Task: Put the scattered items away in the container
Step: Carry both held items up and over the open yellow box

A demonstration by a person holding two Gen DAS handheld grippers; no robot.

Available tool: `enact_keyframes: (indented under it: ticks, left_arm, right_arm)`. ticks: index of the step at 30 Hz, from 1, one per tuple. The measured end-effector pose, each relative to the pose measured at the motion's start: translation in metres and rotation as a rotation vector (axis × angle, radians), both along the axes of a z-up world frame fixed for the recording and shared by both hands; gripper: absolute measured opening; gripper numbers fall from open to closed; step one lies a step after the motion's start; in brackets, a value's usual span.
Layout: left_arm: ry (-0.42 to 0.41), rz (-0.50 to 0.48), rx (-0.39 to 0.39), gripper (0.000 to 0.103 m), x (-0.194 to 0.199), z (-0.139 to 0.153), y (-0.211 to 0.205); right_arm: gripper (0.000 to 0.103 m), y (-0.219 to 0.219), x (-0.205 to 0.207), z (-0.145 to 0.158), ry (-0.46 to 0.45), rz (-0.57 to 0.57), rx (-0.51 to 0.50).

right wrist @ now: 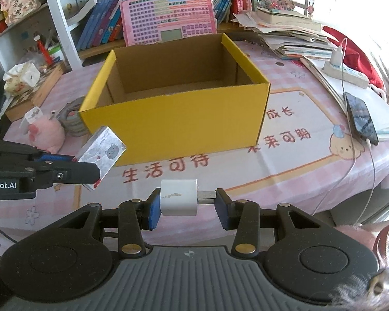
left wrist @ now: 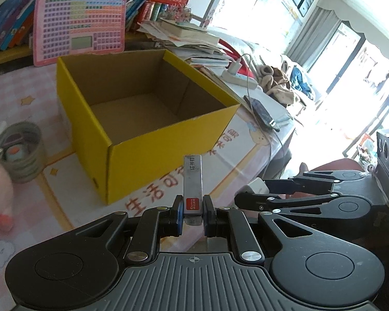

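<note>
An open yellow cardboard box (left wrist: 168, 153) stands on the pink tablecloth; it also shows in the right wrist view (right wrist: 179, 119), and what I see of its inside is bare. My left gripper (left wrist: 193, 213) is shut on a small silver staple box (left wrist: 193, 181), held above the cloth in front of the box. In the right wrist view the left gripper (right wrist: 90, 172) enters at the left with the staple box (right wrist: 103, 153). My right gripper (right wrist: 185, 206) is shut on a white charger plug (right wrist: 179, 197), held in front of the box; it shows at the right of the left wrist view (left wrist: 249, 194).
A metal tin (left wrist: 23, 150) and a pink plush toy (right wrist: 48, 134) sit left of the box. A pink keyboard toy (right wrist: 168, 15) leans behind it. A phone (right wrist: 361, 119) on a cable, a power strip (right wrist: 347, 73) and paper stacks (right wrist: 293, 36) lie at the right.
</note>
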State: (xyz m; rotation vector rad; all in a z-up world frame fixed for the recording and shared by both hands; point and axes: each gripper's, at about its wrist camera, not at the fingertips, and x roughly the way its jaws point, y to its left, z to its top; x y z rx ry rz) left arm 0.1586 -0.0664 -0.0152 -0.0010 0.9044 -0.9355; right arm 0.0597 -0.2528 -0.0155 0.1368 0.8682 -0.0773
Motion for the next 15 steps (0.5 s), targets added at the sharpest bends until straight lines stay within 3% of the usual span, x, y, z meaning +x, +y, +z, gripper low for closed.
enact_keyframes:
  ticks: [8,15]
  left_arm:
    - [-0.083,0.004,-0.013,0.013,0.003,0.016,-0.024]
    - [-0.152,0.088,-0.034,0.013,0.017,0.036,-0.038]
  right_arm:
    - [0.041,-0.027,0.019,0.014,-0.070,0.052,-0.021]
    - [0.041,-0.045,0.044,0.033,-0.172,0.146,-0.037]
